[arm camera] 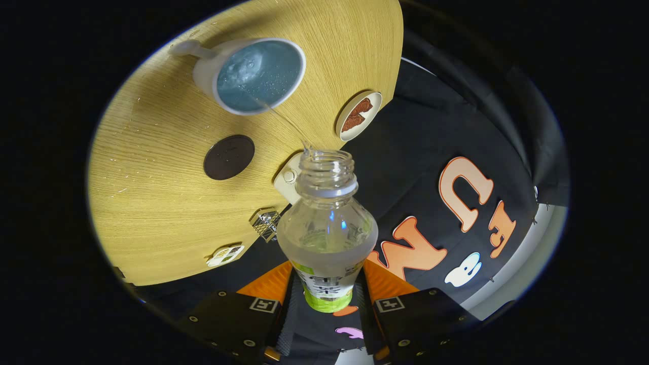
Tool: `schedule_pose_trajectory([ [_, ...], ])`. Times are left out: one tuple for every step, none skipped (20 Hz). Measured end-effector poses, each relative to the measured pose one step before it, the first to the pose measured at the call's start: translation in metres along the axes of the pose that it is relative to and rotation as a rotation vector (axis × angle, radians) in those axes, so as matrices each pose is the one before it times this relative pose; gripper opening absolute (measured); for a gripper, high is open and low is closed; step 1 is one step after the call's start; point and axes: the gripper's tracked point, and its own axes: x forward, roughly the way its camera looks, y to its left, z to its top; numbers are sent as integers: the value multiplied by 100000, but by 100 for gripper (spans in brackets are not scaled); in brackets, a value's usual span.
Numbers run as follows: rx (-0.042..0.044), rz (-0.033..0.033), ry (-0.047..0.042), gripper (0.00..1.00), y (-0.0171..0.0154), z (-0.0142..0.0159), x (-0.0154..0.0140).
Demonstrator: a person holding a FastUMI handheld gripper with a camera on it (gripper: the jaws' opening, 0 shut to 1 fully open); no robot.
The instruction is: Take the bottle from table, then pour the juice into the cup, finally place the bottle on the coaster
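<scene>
My gripper (327,299) is shut on a clear plastic bottle (327,228), both fingers pressing on its labelled lower part. The bottle is uncapped and tipped over, its open mouth pointing toward the table. A thin stream of liquid runs from the mouth into a white cup (253,73) with a handle, which stands on the wooden table (152,177) beyond the bottle. The cup holds bluish liquid with bubbles. A round dark coaster (228,156) lies on the table between the cup and the bottle.
A small round white coaster with a brown picture (359,115) lies near the table's edge. A white device (288,177), a small metal object (265,223) and a little patterned disc (224,255) sit along the table's edge near the bottle.
</scene>
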Motion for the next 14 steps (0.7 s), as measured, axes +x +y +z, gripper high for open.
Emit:
schedule_pose_trajectory([
  [-385, -250, -306, 54, -43, 46, -16],
  [-278, 61, -206, 55, -10, 7, 63],
  [-32, -50, 59, 54, -78, -59, 93],
  [117, 229, -90, 55, 79, 120, -24],
  [-19, 59, -284, 55, 64, 180, 6],
  [-72, -195, -283, 55, 128, 231, 171],
  [112, -192, -435, 55, 119, 248, -44],
  [310, 301, -556, 55, 204, 269, -22],
  [616, 457, -807, 55, 398, 330, 15],
  [990, 452, -695, 55, 346, 360, -13],
  [1516, 407, -595, 55, 376, 353, 24],
  [2640, 321, -283, 55, 519, 293, -98],
  [4584, 984, -643, 55, 620, 213, -162],
  [5377, 993, -988, 55, 504, 185, -180],
])
